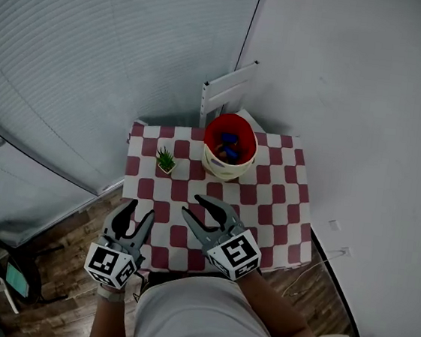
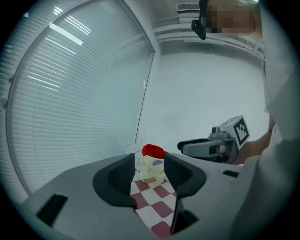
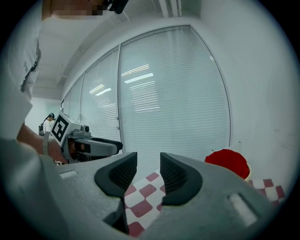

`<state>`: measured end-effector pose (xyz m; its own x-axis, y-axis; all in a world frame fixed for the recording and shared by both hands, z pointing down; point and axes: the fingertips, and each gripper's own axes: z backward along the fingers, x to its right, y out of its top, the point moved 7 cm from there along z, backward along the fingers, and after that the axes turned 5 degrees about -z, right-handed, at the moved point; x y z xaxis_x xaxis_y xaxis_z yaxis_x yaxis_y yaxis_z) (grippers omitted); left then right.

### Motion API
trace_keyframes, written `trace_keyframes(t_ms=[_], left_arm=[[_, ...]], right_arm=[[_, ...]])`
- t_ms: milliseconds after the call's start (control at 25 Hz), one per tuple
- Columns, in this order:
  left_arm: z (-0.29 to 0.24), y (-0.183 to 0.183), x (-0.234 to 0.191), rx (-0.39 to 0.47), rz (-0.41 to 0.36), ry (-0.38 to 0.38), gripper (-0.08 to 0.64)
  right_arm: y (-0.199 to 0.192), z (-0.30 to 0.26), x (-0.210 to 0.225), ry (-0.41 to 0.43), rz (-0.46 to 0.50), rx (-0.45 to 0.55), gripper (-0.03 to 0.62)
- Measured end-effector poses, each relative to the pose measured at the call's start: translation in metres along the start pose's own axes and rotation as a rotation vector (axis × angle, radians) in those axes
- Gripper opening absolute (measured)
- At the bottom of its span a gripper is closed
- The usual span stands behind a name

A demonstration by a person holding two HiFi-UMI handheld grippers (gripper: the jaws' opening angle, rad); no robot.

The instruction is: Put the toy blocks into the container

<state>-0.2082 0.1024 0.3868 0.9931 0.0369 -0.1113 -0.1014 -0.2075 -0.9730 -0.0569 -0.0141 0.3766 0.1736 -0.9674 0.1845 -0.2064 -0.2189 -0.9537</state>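
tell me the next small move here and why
Probably just draw both grippers back: the left gripper and right gripper are open and empty, the blocks in view lie inside the red container, and no loose block shows on the checkered cloth, only a small potted plant. The task looks done.

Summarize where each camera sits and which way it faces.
Head view: on the person's head, looking steeply down at the checkered table, bucket, potted plant; left gripper, right gripper, forearms show.
Left gripper view: on the left gripper, looking along open fingers at the bucket; right gripper shows at right.
Right gripper view: on the right gripper, facing window blinds past open fingers; left gripper shows at left.
Shared: both gripper views show bucket and checkered table.
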Motion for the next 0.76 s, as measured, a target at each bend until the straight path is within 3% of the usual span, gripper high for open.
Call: trace_keyframes(t_ms=[760], left_arm=[[0.003,-0.004,0.006,0.000,0.022,-0.074,0.176]], right_arm=[[-0.006,0.011,-0.009,-0.035,-0.021,-0.008,0.143]])
